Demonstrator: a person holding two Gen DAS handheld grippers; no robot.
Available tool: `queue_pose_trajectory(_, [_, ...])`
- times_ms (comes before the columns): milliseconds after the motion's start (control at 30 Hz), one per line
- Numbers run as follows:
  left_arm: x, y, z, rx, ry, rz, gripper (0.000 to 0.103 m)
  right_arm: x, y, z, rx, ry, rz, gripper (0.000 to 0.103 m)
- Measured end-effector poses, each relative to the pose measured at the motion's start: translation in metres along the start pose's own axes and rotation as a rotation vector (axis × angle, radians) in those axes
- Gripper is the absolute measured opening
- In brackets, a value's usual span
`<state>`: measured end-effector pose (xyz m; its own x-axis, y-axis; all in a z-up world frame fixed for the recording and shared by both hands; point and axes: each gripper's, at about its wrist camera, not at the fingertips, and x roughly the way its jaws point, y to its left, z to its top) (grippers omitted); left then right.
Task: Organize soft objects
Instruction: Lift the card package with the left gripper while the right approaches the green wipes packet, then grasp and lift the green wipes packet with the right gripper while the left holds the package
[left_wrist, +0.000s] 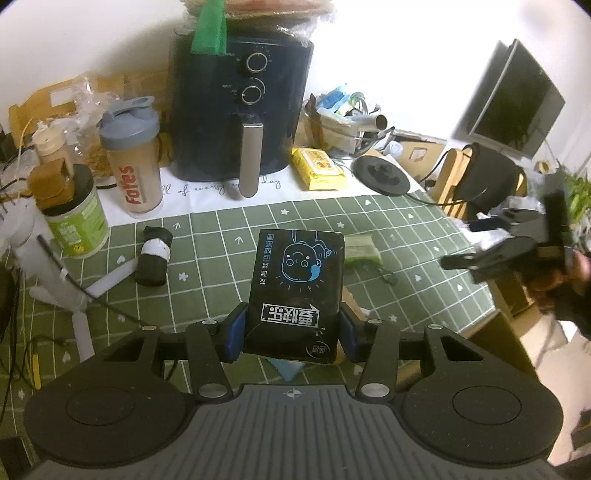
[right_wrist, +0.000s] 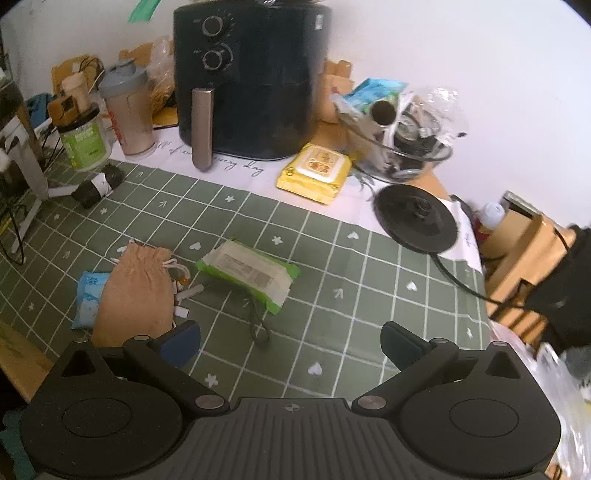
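My left gripper (left_wrist: 293, 334) is shut on a black tissue pack (left_wrist: 297, 284) with a blue cartoon face, held above the green checked tablecloth (left_wrist: 207, 258). My right gripper (right_wrist: 290, 341) is open and empty above the cloth; it also shows at the right of the left wrist view (left_wrist: 476, 254). On the cloth lie a green-and-white wipes pack (right_wrist: 249, 273), a tan drawstring pouch (right_wrist: 138, 291) and a light blue packet (right_wrist: 88, 299) partly under the pouch. The green pack shows behind the black pack in the left wrist view (left_wrist: 362, 251). A yellow wipes pack (right_wrist: 316, 171) lies near the air fryer.
A dark air fryer (right_wrist: 251, 77) stands at the back. A shaker bottle (right_wrist: 127, 110), a green-labelled jar (right_wrist: 85, 140), a glass bowl of clutter (right_wrist: 402, 144), a black kettle base (right_wrist: 415, 218) with its cord and a small black roll (right_wrist: 98, 186) surround the cloth.
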<state>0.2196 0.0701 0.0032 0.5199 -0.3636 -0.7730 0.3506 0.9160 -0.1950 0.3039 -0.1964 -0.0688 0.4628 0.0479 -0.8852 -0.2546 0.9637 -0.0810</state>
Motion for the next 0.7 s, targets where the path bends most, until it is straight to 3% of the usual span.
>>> queue_pose_trajectory(400, [-0.021, 0.004, -0.020, -0.060, -0.022, 0.006, 0.048, 0.071, 0.012, 0.024, -0.124, 0.042, 0.073, 0.102])
queue_pose_trajectory(700, [-0.036, 0.011, -0.034, -0.135, -0.025, 0.042, 0.048, 0.124, 0.020, 0.034, -0.193, 0.082, 0.034, 0.097])
